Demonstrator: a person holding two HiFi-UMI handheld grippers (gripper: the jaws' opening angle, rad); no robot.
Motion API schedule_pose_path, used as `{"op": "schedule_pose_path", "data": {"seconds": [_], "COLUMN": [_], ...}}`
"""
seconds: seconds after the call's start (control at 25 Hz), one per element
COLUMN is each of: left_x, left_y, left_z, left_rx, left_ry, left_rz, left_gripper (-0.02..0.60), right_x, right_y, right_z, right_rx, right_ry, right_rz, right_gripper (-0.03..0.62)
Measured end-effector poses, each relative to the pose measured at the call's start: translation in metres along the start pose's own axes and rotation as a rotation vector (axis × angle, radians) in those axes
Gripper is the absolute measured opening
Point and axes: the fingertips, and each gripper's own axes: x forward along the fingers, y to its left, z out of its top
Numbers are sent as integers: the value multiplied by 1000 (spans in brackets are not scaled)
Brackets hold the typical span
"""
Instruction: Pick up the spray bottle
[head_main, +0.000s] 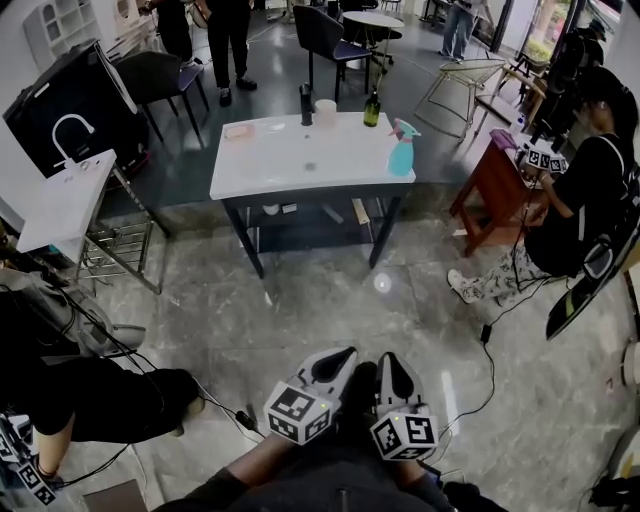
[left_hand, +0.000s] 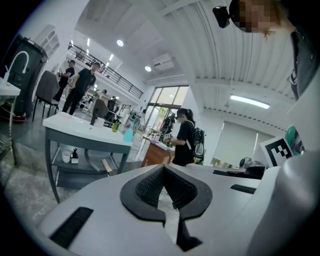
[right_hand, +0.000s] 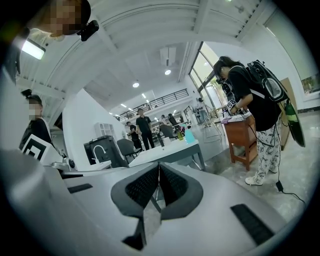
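While the pale-blue plastic spray bottle (head_main: 401, 150) is seen untouched at the right edge of the white rectangular table (head_main: 290, 165), the left gripper (head_main: 336, 364) and right gripper (head_main: 397, 372) are held closed and empty well apart from it, so the whole pickup is judged outstanding.

Left tool (head_main: 343, 356): pale grey moulded shell; two jaws rimmed in black, tapering to a rounded tip.
Right tool (head_main: 392, 360): same grey shell and black jaw rims.
Pads (left_hand: 150, 187): black rubber, finely ribbed, set in a heart-shaped black collar.
Slots (left_hand: 70, 227): narrow black rectangles sunk in the shell on either side of the collar.
Marker cubes (head_main: 298, 410): white faces printed with black square codes, one on each tool.
Sleeves (head_main: 235, 478): long and dark.
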Motion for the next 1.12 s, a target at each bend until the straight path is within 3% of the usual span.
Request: {"op": "schedule_pose_path", "data": {"seconds": [0.4,1.12], "left_x": [12,117], "left_y": [8,66], "left_z": [4,53], "left_rx": [-1,13], "left_ry": [-7,7], "left_rz": [24,14], "left_gripper": [6,6], "right_x": [14,124], "right_y": [-5,-61], "right_z": [1,53], "right_rx": [8,20], "right_ry": [5,-12], "right_rz": [24,8], "right_gripper": [9,9]}}
